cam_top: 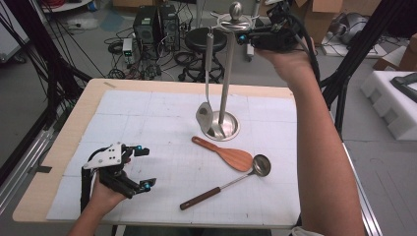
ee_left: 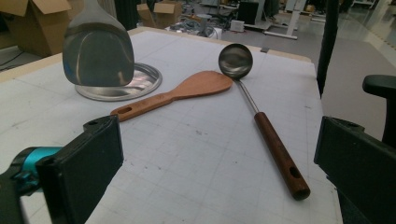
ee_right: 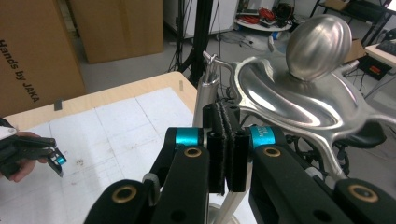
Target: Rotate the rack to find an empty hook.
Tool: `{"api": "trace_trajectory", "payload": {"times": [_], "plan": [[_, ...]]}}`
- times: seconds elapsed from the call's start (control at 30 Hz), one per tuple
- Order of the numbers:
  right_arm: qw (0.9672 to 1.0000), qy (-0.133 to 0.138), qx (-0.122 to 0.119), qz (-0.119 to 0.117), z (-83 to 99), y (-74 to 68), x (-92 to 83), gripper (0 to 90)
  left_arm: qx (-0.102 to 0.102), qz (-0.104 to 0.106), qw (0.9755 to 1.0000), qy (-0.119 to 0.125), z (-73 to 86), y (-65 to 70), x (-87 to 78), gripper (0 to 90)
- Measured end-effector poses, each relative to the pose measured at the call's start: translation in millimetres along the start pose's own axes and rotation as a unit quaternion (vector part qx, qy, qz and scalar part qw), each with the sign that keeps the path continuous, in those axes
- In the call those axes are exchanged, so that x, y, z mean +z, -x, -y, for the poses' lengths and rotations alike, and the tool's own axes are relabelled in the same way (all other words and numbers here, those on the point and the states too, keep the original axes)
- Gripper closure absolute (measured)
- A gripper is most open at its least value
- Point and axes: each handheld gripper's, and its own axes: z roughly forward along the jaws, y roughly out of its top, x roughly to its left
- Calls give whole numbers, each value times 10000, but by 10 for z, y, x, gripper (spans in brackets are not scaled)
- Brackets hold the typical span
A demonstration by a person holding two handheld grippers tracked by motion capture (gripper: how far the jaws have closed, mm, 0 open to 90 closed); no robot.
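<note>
A steel utensil stand point(cam_top: 227, 73) rises from its round base at the back middle of the mat. A metal spatula point(cam_top: 208, 73) hangs from a hook on the stand's crown point(ee_right: 303, 102), blade point(ee_left: 99, 46) low by the base. My right gripper point(cam_top: 235, 37) is up at the crown, pads point(ee_right: 225, 140) pressed flat together with nothing between them; the spatula's handle top point(ee_right: 207, 91) stands just beyond its tips. A wooden spatula point(cam_top: 226, 153) and a ladle point(cam_top: 231, 184) with a dark wooden handle lie on the mat. My left gripper point(cam_top: 146, 167) rests open at front left, facing them point(ee_left: 219, 186).
The white gridded mat point(cam_top: 147, 113) covers most of the wooden table point(cam_top: 74, 118). A black stool point(cam_top: 204, 42), computer cases and cables sit on the floor behind. Dark frame legs stand at both sides, and white foam blocks point(cam_top: 393, 98) lie at the right.
</note>
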Motion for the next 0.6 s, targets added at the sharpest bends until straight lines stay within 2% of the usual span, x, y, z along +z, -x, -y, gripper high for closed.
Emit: {"api": "trace_trajectory", "payload": {"times": [0.33, 0.6], "plan": [[10000, 4, 16, 9, 18, 21, -23, 895, 10, 5, 10000, -17, -1, 9, -6, 17], [9996, 202, 162, 99, 181, 117, -217, 809, 43, 2, 10000, -83, 5, 14, -12, 17]]}}
